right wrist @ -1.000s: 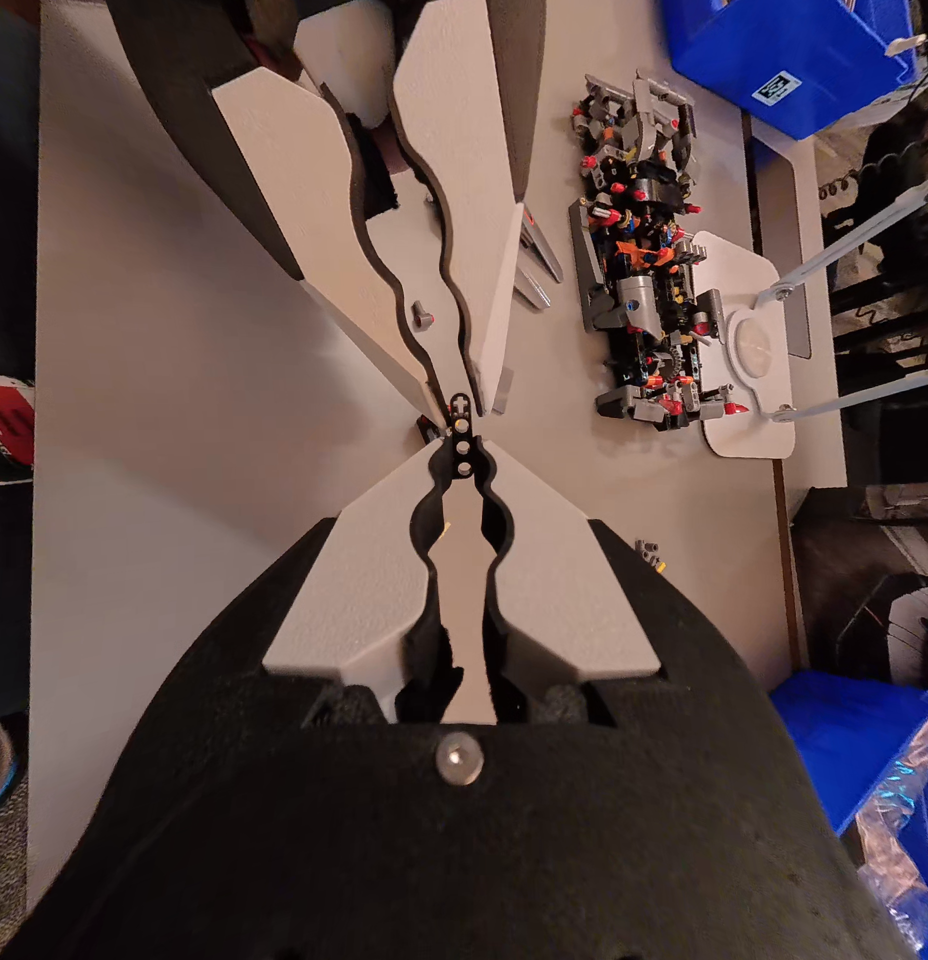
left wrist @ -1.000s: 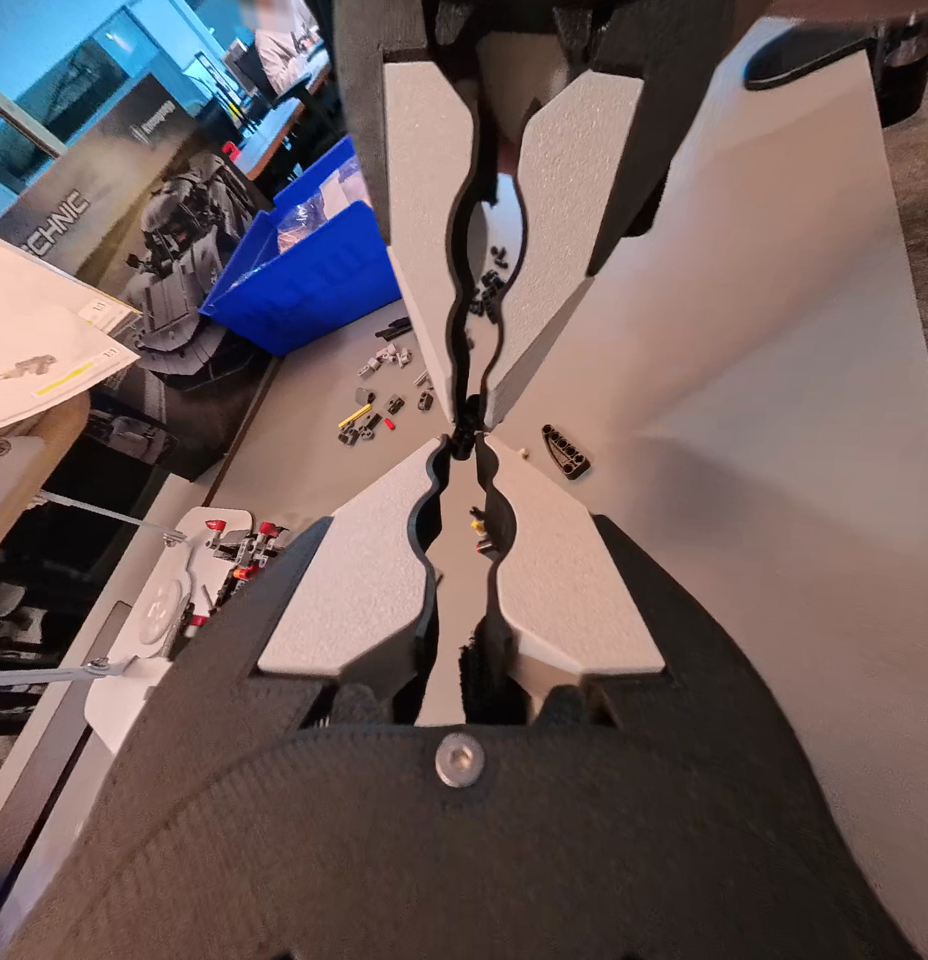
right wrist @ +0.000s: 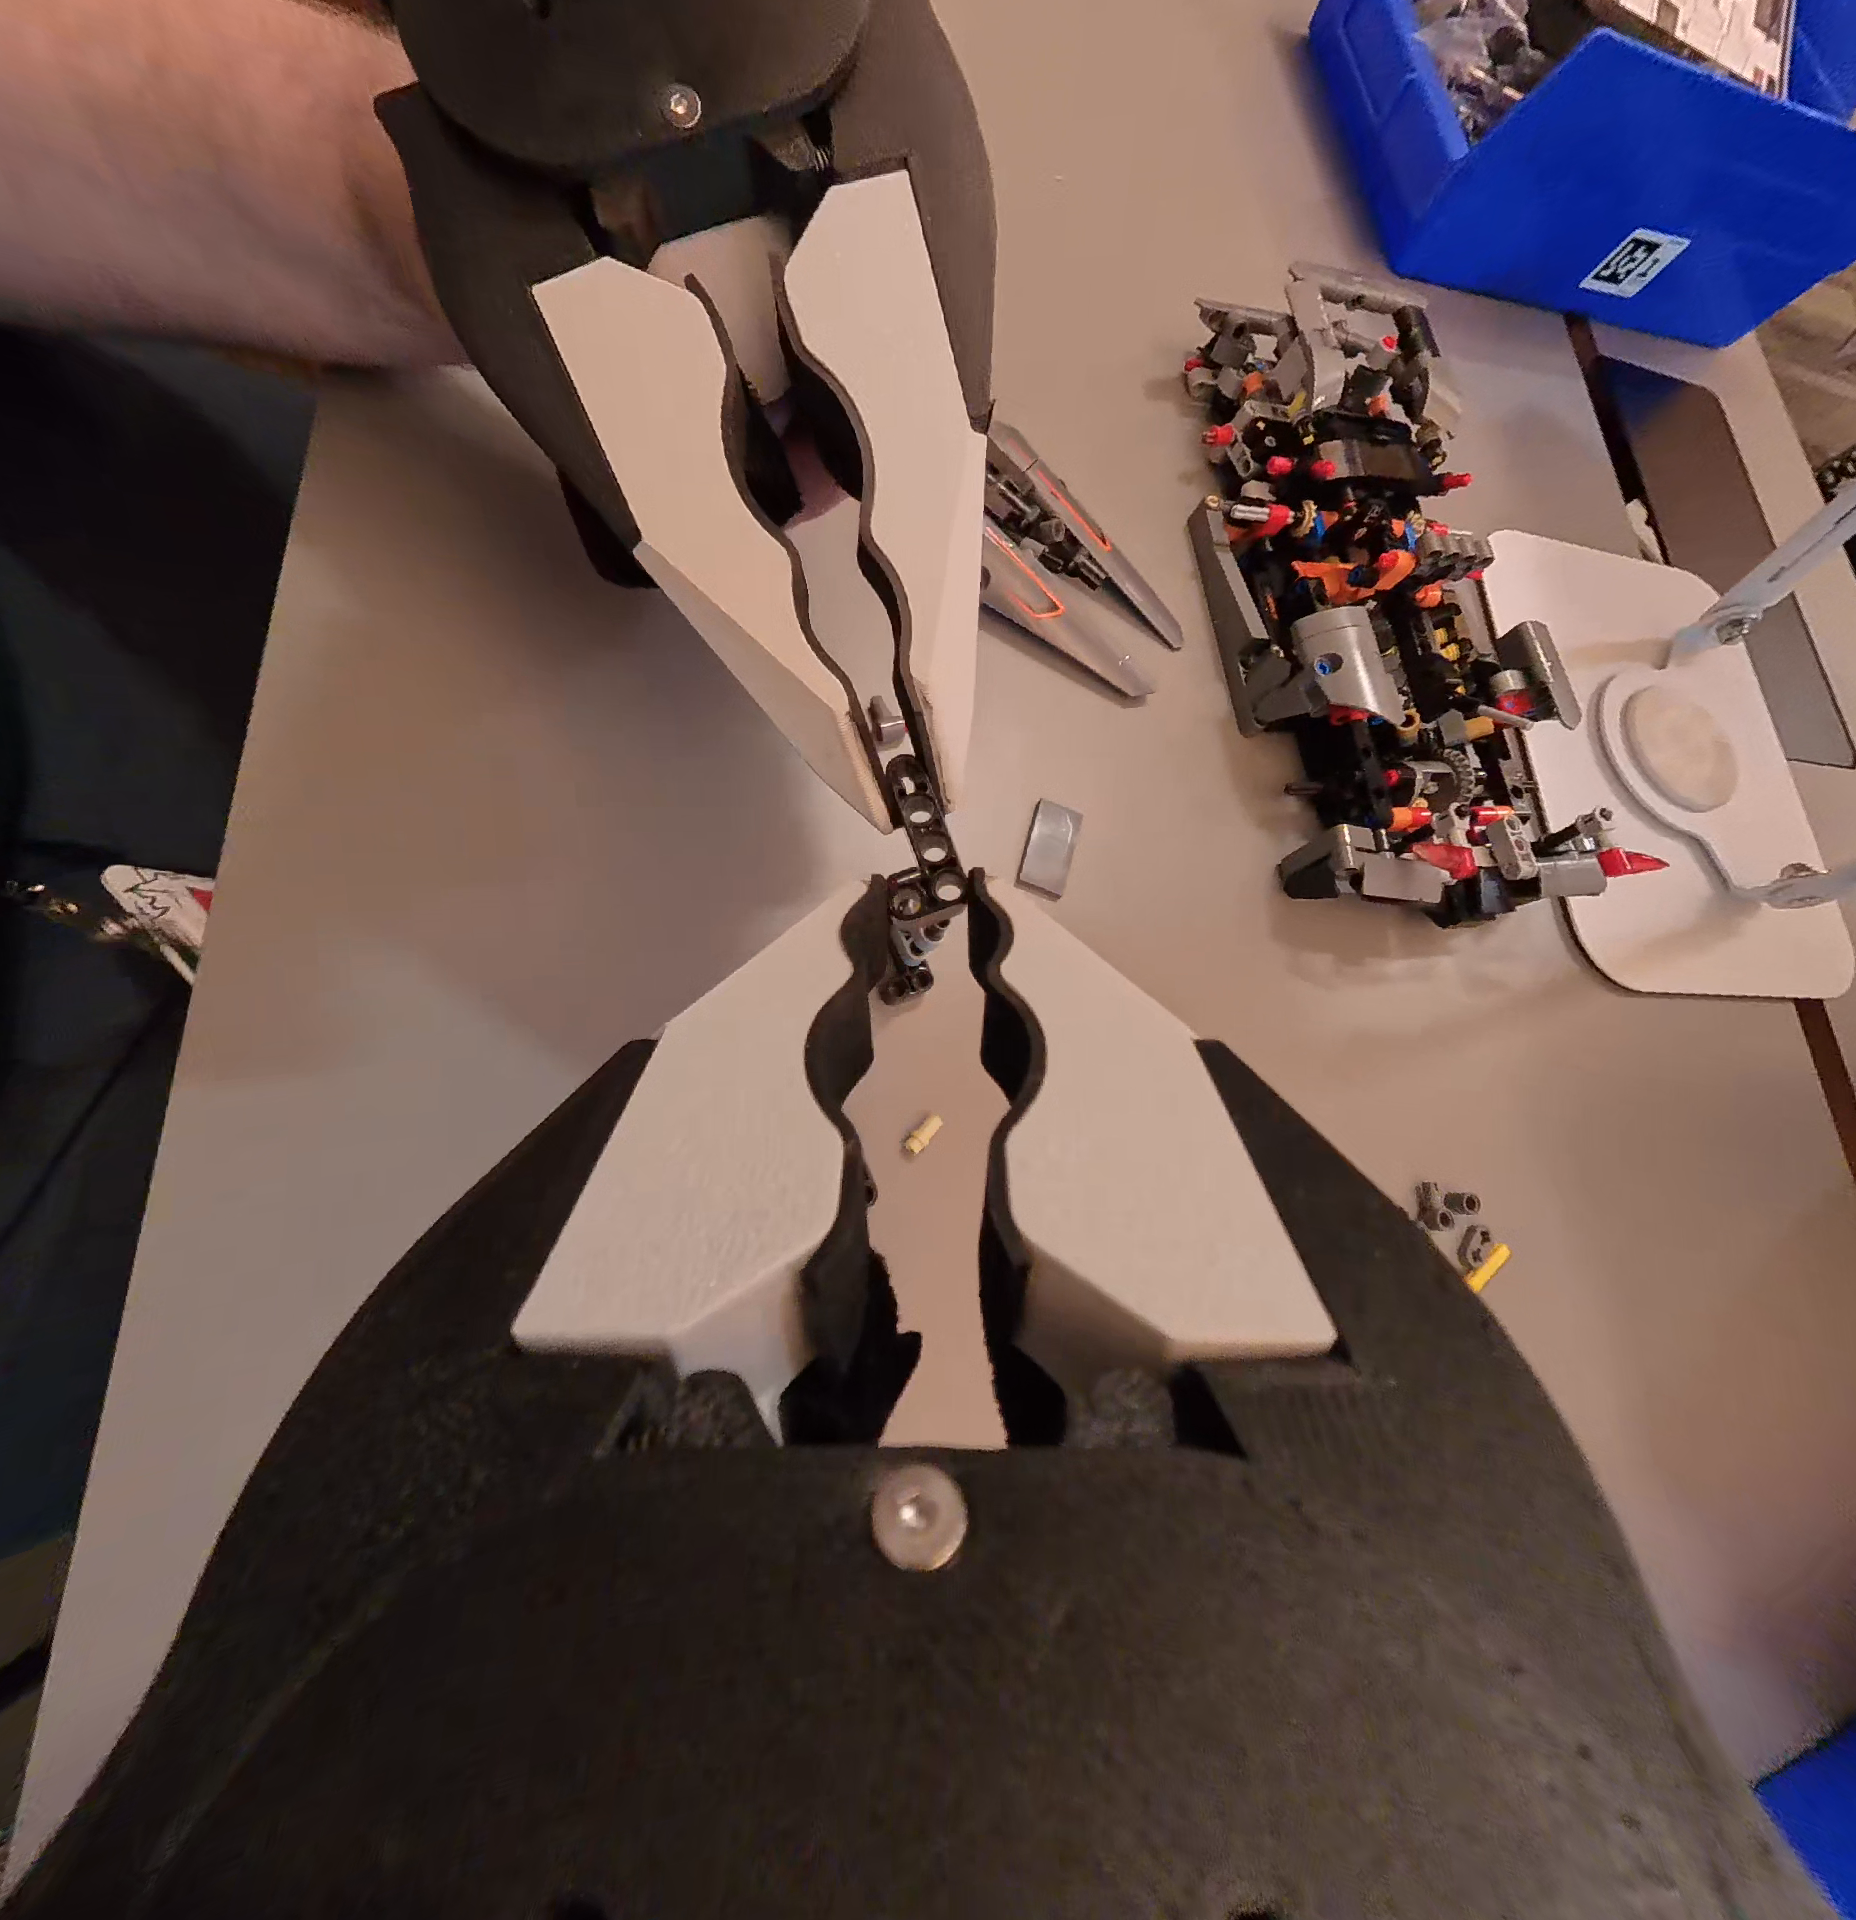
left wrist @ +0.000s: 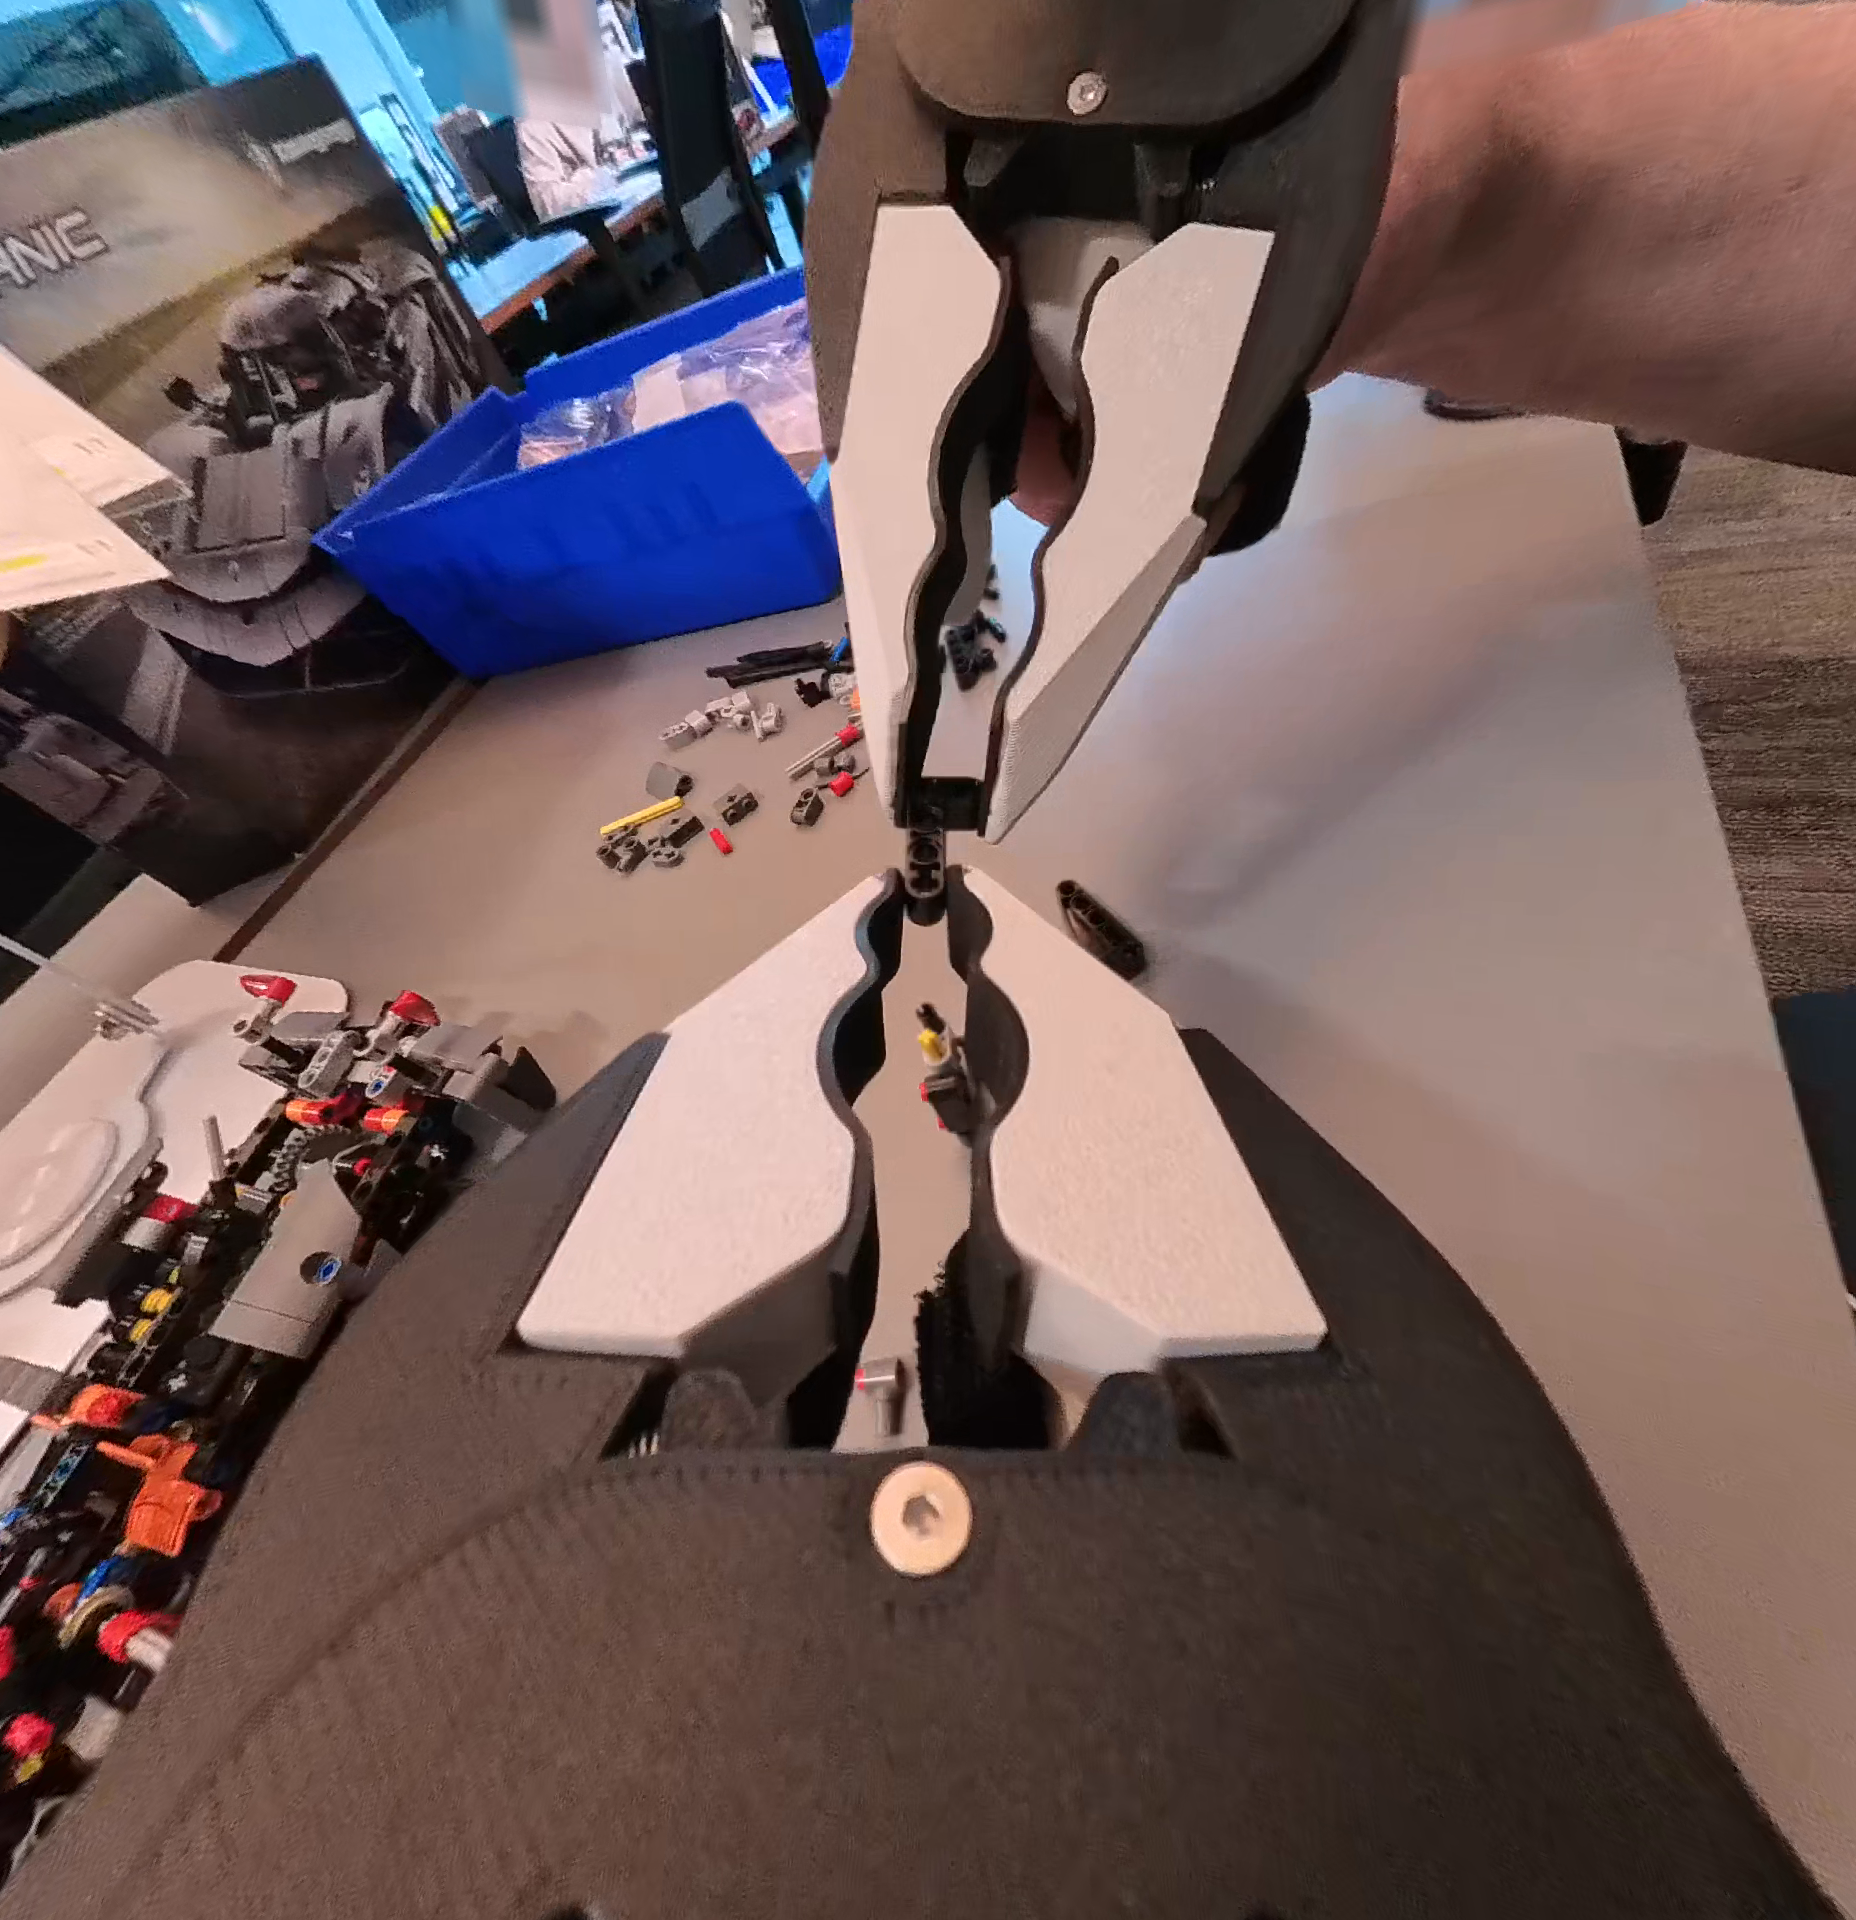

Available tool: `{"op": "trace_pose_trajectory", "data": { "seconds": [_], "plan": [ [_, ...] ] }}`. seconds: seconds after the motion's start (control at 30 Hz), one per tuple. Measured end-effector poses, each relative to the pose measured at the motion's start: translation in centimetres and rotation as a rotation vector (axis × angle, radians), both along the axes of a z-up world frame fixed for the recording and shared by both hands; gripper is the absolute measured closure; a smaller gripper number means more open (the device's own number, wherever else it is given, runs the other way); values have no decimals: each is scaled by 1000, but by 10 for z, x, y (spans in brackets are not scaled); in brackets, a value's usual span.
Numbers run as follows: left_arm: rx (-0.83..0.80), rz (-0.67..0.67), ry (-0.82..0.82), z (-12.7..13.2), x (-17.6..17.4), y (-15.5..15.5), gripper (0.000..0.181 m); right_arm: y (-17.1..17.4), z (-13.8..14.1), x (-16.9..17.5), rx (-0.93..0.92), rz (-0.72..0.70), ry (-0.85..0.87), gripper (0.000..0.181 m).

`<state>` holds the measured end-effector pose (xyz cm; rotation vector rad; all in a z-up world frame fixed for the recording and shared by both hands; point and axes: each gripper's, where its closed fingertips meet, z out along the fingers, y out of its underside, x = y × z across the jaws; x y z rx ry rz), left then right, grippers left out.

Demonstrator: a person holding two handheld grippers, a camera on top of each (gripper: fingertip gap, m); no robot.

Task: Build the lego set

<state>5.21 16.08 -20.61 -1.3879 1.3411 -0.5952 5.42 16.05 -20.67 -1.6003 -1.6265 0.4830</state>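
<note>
Grippers meet tip to tip above the middle of the desk (right wrist: 488,935), each clenched on one end of a small black holed beam assembly. The left gripper (left wrist: 925,902) pinches the beam (left wrist: 924,878) at its tips; in the right wrist view the same beam (right wrist: 919,821) runs from the left gripper's tips (right wrist: 908,790) down into the right gripper (right wrist: 924,899), whose jaws grasp a black piece with short pins hanging below it. In the left wrist view the right gripper (left wrist: 939,805) comes down from above, a forearm (left wrist: 1630,239) behind it. The model (right wrist: 1423,665), a long grey, black and orange build, lies toward one side edge of the desk, partly on a white pad (right wrist: 1734,831). Two grey pointed panels (right wrist: 1069,582) lie between it and the grippers, and a small grey curved piece (right wrist: 1049,847) sits just beside the tips. A tan pin (right wrist: 922,1132) lies on the desk under the right gripper. Loose parts (left wrist: 726,779) are scattered near a blue bin (left wrist: 591,540) toward the far edge, and a black curved beam (left wrist: 1100,928) lies alone near the tips. The desk on the side away from the model is bare out to its edge.
</note>
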Motion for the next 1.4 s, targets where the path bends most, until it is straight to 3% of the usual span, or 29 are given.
{"op": "trace_pose_trajectory", "data": {
  "seconds": [0.73,1.4],
  "plan": [
    [-105,43,198,-51,-7,16,176,16,-48,-5,-135,71,-69,169],
    [-154,39,205,-57,-8,17,176,17,-54,-6,-154,78,-62,169]
  ]
}}
